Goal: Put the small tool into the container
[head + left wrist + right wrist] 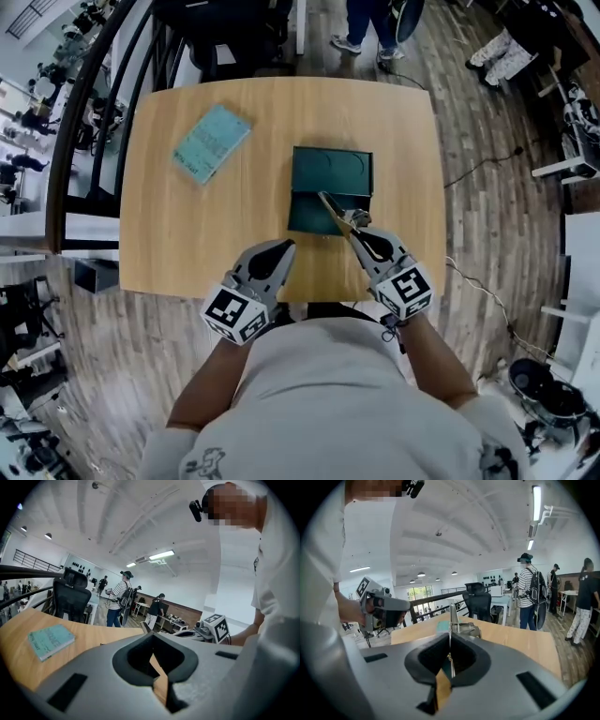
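The right gripper [354,228] is clenched on the small tool [333,208], a slim metal piece pinched between its jaws. The tool sticks out ahead of them, with its tip over the near part of the dark green container [333,159]. The left gripper [286,246] hangs beside it over the wooden table [187,234], its jaws together and empty. A teal book [212,142] lies well apart, far left.

- Pale wood tabletop [187,234] under the fingers [272,255].
- Plank floor [487,122] all round.
- Black office chair [70,597] beyond fingers, far edge.
- White ceiling [117,517], strip lights [161,555] lit.
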Motion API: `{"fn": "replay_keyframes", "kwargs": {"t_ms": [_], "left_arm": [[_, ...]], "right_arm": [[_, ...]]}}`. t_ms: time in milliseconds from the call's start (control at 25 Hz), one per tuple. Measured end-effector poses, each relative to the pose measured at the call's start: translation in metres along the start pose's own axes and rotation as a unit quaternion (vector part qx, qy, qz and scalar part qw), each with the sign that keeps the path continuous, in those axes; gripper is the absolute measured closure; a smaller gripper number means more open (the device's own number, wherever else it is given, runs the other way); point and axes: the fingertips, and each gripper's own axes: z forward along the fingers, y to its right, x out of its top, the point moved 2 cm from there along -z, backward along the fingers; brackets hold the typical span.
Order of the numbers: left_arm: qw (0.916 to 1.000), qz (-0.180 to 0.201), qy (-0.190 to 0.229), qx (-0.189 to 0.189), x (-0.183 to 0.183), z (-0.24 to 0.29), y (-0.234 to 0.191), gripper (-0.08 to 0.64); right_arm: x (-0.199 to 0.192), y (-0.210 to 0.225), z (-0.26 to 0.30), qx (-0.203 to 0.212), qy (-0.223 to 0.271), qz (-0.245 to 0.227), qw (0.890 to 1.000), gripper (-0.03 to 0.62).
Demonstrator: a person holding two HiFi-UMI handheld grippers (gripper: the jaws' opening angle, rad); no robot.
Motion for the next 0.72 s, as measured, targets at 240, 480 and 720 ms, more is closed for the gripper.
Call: {"fn": "replay_keyframes", "kwargs": {"t_ms": [240,480,720], "left_arm": [[0.9988,0.006,-0.044,0.019,-0.033,0.022,-0.008,0.554],[0.9969,-0.019,-0.068,0.036,-0.062,0.033,-0.022,0.554],[0.9944,-0.037,-0.086,0.050,-0.082,0.046,-0.029,0.554]], "right_arm": [[-0.051,0.020,0.033,0.039,-0.070,-0.012,0.997,0.581],[-0.092,0.036,0.067,0.068,-0.120,-0.013,0.990,0.581],[-0.135,0.041,0.090,0.112,-0.180,-0.013,0.977,0.580]]}}
